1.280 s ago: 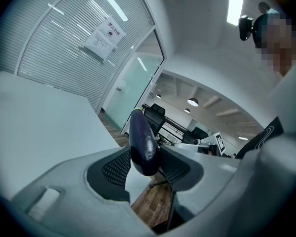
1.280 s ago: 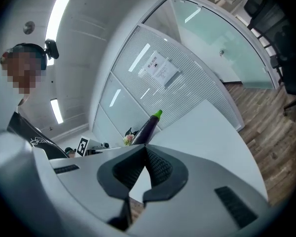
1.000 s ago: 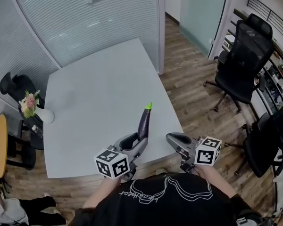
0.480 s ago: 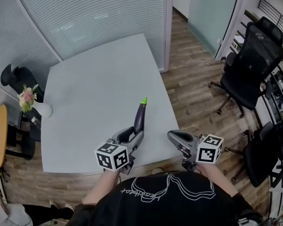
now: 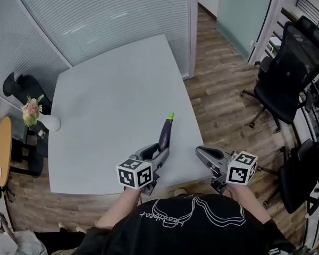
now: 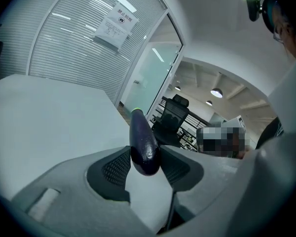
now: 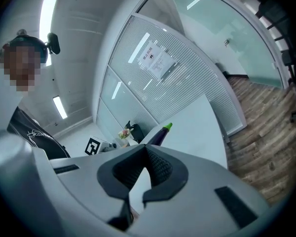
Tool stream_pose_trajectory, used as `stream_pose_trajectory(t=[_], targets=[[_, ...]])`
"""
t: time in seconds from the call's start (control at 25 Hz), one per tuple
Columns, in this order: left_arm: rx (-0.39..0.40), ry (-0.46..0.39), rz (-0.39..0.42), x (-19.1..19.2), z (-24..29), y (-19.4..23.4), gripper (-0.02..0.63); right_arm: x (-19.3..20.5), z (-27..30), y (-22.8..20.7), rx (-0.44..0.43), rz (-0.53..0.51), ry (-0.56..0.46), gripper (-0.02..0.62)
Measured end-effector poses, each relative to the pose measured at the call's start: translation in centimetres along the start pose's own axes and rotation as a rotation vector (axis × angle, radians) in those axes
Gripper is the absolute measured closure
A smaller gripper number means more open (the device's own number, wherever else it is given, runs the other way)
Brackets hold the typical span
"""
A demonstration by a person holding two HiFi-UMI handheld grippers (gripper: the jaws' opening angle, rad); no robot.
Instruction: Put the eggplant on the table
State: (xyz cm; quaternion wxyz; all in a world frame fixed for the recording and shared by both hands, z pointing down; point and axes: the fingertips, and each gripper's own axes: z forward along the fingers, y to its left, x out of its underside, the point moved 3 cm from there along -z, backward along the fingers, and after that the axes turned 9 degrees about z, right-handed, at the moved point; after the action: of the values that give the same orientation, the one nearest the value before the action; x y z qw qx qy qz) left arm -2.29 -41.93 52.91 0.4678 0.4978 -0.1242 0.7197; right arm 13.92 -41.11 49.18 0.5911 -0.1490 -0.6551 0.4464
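The left gripper (image 5: 160, 152) has its fingers (image 6: 116, 167) partly open and squeezed on the round end of a long, shiny, dark purple eggplant (image 5: 165, 134). The eggplant sticks out over the near right part of the big white square desk (image 5: 111, 89). Its green tip points far away. The right gripper (image 5: 204, 154) is just to the right, by the desk's near right corner. Its fingers (image 7: 160, 167) are closed together and hold nothing.
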Motion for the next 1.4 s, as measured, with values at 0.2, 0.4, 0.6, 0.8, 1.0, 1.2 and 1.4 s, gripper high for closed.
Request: stream_pose_trajectory(t=[0.2, 0.4, 0.6, 0.8, 1.0, 1.2, 1.4], targets=[[-0.011, 0.028, -0.008, 1.1, 1.6, 0.5, 0.413, 0.2, -0.4, -1.2, 0.018, 0.018, 0.0, 0.586], [-0.028, 0.063, 0.002, 3.0, 3.4, 1.4, 0.413, 0.9, -0.6, -2.0, 0.021, 0.04, -0.001, 0.586], [-0.04, 0.103, -0.019, 4.9, 4.5, 2.1, 0.413, 1.0, -1.2, -2.2, 0.033, 0.05, -0.007, 0.586], [-0.057, 0.138, -0.021, 6.4, 5.2, 3.0, 0.413, 1.6, -1.7, -2.8, 0.055, 0.064, -0.012, 0.586], [-0.064, 0.162, -0.035, 7.8, 5.7, 3.3, 0.413, 2.1, -2.1, -2.9, 0.066, 0.07, -0.012, 0.586], [-0.062, 0.194, -0.037, 8.7, 6.0, 3.5, 0.413, 2.5, -2.5, -3.0, 0.082, 0.081, -0.016, 0.586], [-0.069, 0.22, -0.034, 9.4, 6.1, 3.7, 0.413, 3.3, -3.0, -3.1, 0.104, 0.1, -0.024, 0.586]])
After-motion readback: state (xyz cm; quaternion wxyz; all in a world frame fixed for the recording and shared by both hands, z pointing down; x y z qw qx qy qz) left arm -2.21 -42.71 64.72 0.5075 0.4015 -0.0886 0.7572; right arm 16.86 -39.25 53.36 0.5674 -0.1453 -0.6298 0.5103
